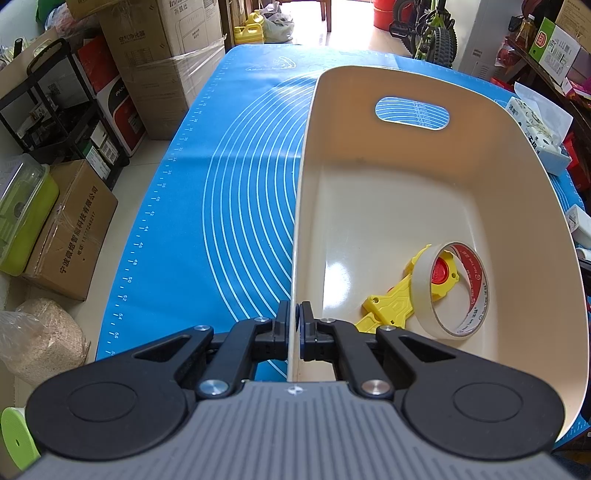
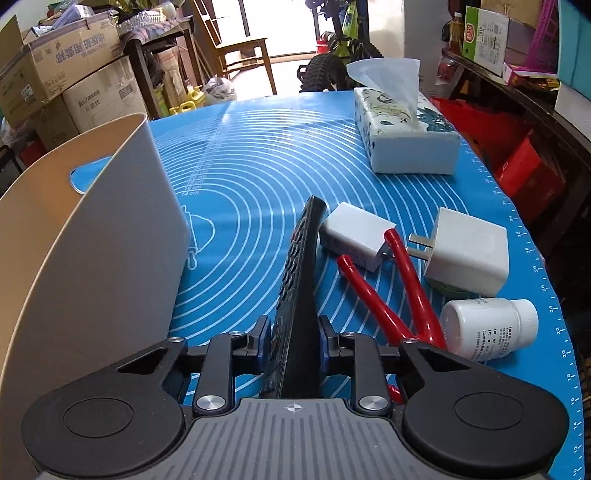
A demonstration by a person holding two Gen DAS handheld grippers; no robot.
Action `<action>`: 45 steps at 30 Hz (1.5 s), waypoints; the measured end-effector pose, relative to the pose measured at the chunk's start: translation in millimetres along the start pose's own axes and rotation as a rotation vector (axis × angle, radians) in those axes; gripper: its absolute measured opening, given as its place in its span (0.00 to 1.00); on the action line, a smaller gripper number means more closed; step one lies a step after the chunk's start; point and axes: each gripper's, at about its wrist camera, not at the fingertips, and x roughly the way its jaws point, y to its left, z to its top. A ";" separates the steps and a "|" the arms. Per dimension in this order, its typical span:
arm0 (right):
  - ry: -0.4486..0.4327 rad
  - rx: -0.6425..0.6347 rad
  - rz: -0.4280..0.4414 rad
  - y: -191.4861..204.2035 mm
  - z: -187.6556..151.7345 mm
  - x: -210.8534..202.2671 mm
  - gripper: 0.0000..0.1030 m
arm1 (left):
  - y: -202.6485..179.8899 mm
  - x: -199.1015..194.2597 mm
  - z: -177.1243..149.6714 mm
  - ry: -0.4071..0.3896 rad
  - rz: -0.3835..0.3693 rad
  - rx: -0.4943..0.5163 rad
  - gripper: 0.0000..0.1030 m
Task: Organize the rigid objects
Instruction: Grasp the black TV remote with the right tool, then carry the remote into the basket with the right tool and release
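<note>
A black remote control, turned on its edge with its buttons facing left, is clamped between the pads of the right gripper above a blue baking mat that covers the desk. To its left stands a cream plastic bin with a cut-out handle. The left gripper is closed on the bin's near left wall, one finger inside and one outside. Inside the bin, near its right wall, a roll of pale tape stands on its edge over a yellow tool with a red hub.

To the right of the remote, on the mat, lie a white charger, red-handled pliers with one handle touching that charger, a second white plug adapter with its prongs pointing left, and a white pill bottle on its side, nearest the camera. Farther back on the mat sits a floral tissue box with a tissue standing up. Cardboard boxes crowd the floor to the left of the desk, and a bicycle stands beyond its far end.
</note>
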 end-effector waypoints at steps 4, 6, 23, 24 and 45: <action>-0.022 0.012 -0.016 1.1 -3.6 -3.6 0.30 | -1.2 -0.4 0.1 0.001 -0.001 -0.001 0.06; -0.042 0.006 -0.031 2.2 -4.2 -7.5 0.30 | -1.1 -0.4 0.1 0.001 0.000 0.000 0.06; -0.139 0.070 -0.022 -7.5 15.2 -41.1 0.30 | -1.4 -0.2 0.2 0.001 0.000 0.000 0.06; -0.147 0.072 -0.018 -7.1 17.4 -45.4 0.30 | -0.8 -0.4 0.1 0.001 0.001 -0.001 0.06; -0.237 -0.115 0.235 95.8 52.8 -124.6 0.30 | -2.8 -0.6 -0.3 0.001 0.001 -0.001 0.06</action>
